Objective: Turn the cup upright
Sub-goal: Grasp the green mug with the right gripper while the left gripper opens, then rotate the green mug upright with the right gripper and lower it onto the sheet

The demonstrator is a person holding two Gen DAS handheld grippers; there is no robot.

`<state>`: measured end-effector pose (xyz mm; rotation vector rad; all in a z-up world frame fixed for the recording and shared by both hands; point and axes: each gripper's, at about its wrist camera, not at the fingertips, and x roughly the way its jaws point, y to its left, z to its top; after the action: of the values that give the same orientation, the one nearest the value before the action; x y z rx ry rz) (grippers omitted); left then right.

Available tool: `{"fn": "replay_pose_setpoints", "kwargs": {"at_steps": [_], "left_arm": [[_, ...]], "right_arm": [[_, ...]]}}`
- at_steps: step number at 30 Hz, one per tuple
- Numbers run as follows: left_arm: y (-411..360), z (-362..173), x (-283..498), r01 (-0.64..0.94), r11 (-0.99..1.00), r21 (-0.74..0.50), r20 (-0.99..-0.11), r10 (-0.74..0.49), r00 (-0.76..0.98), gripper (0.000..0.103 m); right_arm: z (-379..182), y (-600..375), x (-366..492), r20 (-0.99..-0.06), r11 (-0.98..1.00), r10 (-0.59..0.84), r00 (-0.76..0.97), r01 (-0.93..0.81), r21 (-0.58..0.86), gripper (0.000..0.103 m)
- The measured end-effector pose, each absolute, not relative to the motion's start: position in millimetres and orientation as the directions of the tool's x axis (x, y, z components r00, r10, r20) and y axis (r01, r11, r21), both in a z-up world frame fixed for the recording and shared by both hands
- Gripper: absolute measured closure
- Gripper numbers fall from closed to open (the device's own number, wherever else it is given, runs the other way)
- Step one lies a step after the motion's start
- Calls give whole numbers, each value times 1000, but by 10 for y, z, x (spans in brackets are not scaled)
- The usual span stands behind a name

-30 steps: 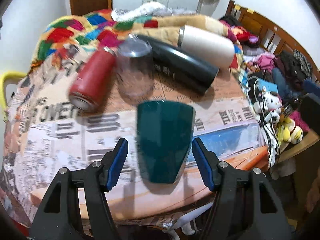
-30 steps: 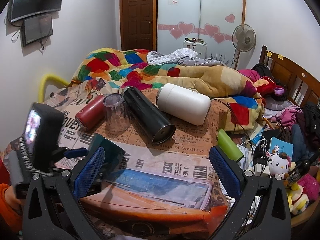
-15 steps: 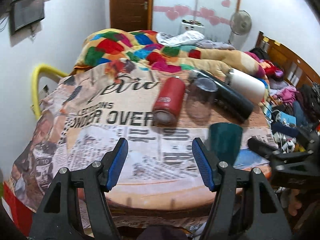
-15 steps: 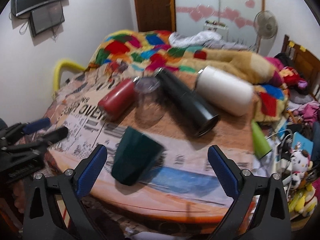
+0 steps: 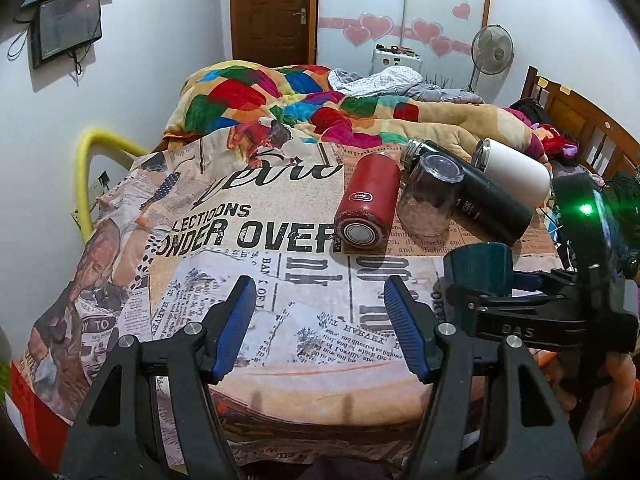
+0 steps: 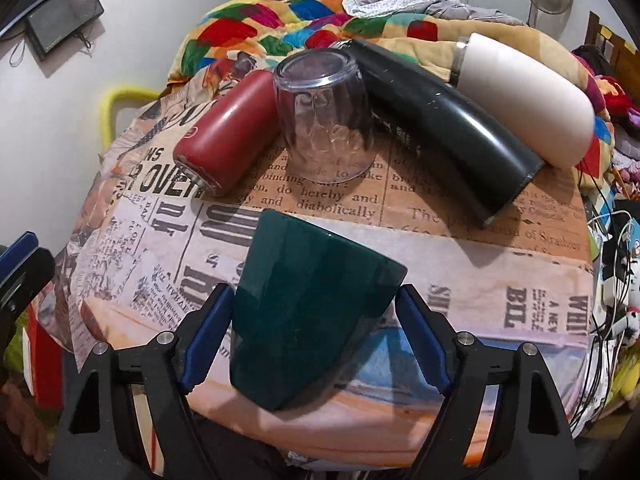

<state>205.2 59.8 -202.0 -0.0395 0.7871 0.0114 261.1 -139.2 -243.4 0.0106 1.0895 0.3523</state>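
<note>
A dark green cup (image 6: pixel 304 304) stands upside down near the front edge of the newspaper-print table (image 6: pixel 460 256). My right gripper (image 6: pixel 314 338) is open around it, one blue pad on each side, close to its walls. In the left wrist view the green cup (image 5: pixel 478 268) shows at the right with the right gripper (image 5: pixel 520 304) around it. My left gripper (image 5: pixel 320 320) is open and empty, to the left of the cup, over the table's front part.
Behind the cup an upside-down clear glass (image 6: pixel 326 120) stands between a red flask (image 6: pixel 228 136) and a black flask (image 6: pixel 444 120), both lying down. A white flask (image 6: pixel 524 96) lies at the back right. A colourful blanket (image 5: pixel 280 96) is beyond.
My left gripper has drawn back from the green cup and swung left. My right gripper has come down and forward so its open pads now flank the cup.
</note>
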Motion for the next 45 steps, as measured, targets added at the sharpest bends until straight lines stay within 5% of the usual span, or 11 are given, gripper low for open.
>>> {"fn": "replay_pose_setpoints", "kwargs": {"at_steps": [8,45], "left_arm": [[514,-2040,2073,-11,1000,-24,-713,-10,701,38],[543,-1950,2103,-32,999,-26,-701,4,713,38]], "right_arm": [[-2521,-1329,2719,-876,937,298,380,-294,190,32],[-2258,-1099,2633,-831,898,274,484,-439,41,30]]}}
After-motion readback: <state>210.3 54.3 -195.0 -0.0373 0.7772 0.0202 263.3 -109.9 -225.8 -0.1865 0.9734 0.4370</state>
